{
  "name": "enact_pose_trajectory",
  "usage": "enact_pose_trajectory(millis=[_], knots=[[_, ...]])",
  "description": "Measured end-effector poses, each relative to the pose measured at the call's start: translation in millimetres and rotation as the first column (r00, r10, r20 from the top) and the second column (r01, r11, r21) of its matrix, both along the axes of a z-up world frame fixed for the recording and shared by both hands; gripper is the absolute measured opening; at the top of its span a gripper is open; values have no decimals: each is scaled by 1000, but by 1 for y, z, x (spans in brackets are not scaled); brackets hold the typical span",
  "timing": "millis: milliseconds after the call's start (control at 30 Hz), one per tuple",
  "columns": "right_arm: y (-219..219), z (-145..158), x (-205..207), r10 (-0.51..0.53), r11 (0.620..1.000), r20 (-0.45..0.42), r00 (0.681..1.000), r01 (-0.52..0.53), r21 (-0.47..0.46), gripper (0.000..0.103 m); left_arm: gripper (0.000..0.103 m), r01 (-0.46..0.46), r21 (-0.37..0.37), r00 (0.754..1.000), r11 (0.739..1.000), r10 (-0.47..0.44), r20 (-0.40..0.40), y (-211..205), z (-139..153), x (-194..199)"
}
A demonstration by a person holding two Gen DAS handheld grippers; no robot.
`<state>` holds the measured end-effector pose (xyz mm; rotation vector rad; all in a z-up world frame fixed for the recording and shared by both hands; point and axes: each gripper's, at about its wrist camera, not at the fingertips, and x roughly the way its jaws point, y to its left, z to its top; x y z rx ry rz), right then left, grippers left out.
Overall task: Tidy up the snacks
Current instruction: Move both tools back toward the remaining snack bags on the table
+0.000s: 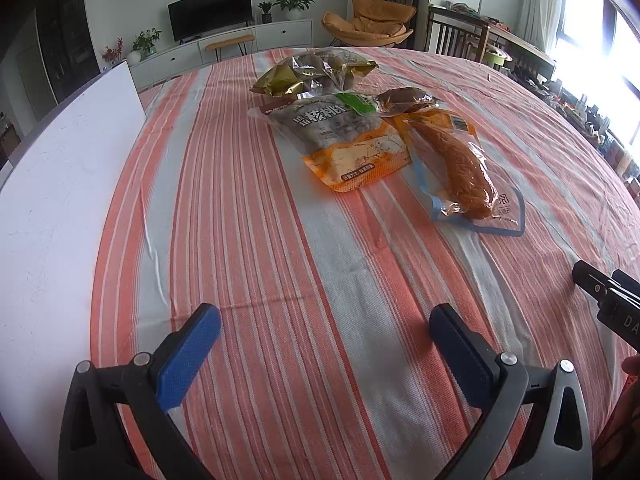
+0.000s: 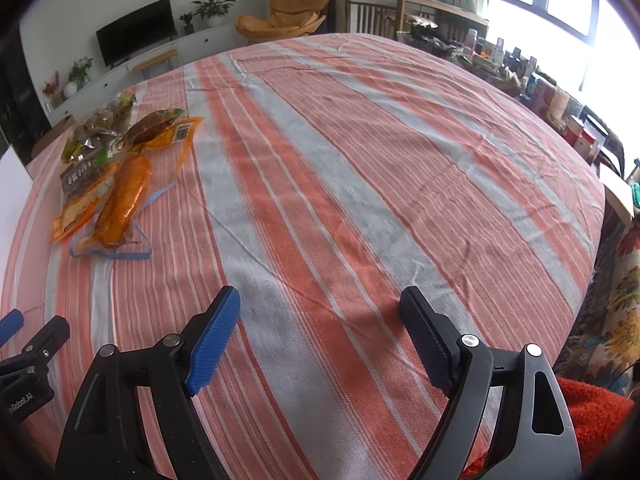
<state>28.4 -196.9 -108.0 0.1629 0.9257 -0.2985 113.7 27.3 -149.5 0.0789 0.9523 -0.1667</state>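
Several snack packs lie together on the striped tablecloth [image 1: 280,240]. Farthest back is a gold-and-clear bag [image 1: 316,70], then a grey-and-orange pouch [image 1: 340,140], a small brown packet [image 1: 404,100], and a clear pack with a long orange snack [image 1: 464,164]. My left gripper [image 1: 324,320] hovers open over bare cloth, well short of them, nothing between its blue pads. In the right wrist view the same packs sit far left, the orange snack pack [image 2: 124,200] nearest. My right gripper [image 2: 320,300] is open over bare cloth with nothing between its pads.
A white board [image 1: 60,200] lies along the table's left side. Part of the right gripper [image 1: 604,296] shows at the left wrist view's right edge. Cluttered shelves [image 2: 560,100] line the window side; a flowered cloth [image 2: 616,300] hangs at the right.
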Motion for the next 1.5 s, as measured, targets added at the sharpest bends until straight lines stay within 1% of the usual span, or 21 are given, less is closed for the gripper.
enact_pose_trajectory(millis=[500,567,633,767,833,867,900,933,967,1000,1033,1067,1100,1167,1233,1267,1300,1333,1433,1467,1500], knots=[[1,-1,1,8,1000,-2,1000,-8,-3,86,103,0,1,1000,1000,0,0,0,0,0],[1,-1,1,9,1000,-2,1000,-9,-1,88,103,1,1,1000,1000,-1,0,0,0,0],[2,-1,2,18,1000,-1,1000,-18,1,92,103,1,1,1000,1000,-1,0,0,0,0],[1,-1,3,23,1000,5,1000,-23,11,93,103,1,1,1000,1000,-1,1,0,0,1],[-7,2,0,12,997,42,999,-15,74,93,103,2,0,1000,1000,-2,1,0,0,0],[-17,4,-4,4,988,84,996,-17,153,93,103,2,0,1000,1000,-2,1,0,0,0],[-29,6,-9,-11,965,137,991,-25,259,93,103,1,0,1000,1000,-1,1,0,0,0],[-41,5,-14,-35,935,183,983,-32,354,93,103,1,0,1000,1000,-1,1,0,0,0],[-52,4,-17,-71,902,213,974,-28,431,93,103,1,0,1000,1000,-1,1,0,0,0],[-62,2,-19,-112,874,234,966,-16,485,92,103,1,1,1000,1000,-1,1,0,0,0],[-63,2,-16,-122,866,233,965,-11,499,93,103,2,1,1000,1000,-2,1,0,0,0],[-61,3,-11,-110,865,228,967,-20,502,93,103,2,1,1000,1000,-2,1,0,0,0],[-55,5,-1,-73,863,221,973,-49,502,93,103,2,1,1000,1000,-2,1,0,0,0],[-33,13,22,27,864,215,976,-131,486,93,103,2,0,1000,1000,-2,1,0,0,0],[-3,22,47,133,870,197,971,-209,447,93,103,2,0,1000,1000,-2,1,0,0,1],[14,24,61,191,870,171,966,-248,427,93,103,3,0,1000,1000,-3,1,0,0,1],[33,24,78,260,869,128,957,-290,401,91,103,3,0,1000,1000,-3,1,0,0,1],[47,22,90,305,870,86,949,-314,379,91,103,3,0,1000,1000,-3,1,0,0,1],[79,11,112,375,883,-24,927,-348,316,93,103,2,0,1000,1000,-2,1,0,0,1],[89,11,115,381,897,-35,924,-360,257,92,103,2,0,1000,1000,-2,2,-1,1,1],[95,9,116,392,900,-52,919,-371,228,93,103,2,1,1000,1000,-2,1,-1,1,1]])
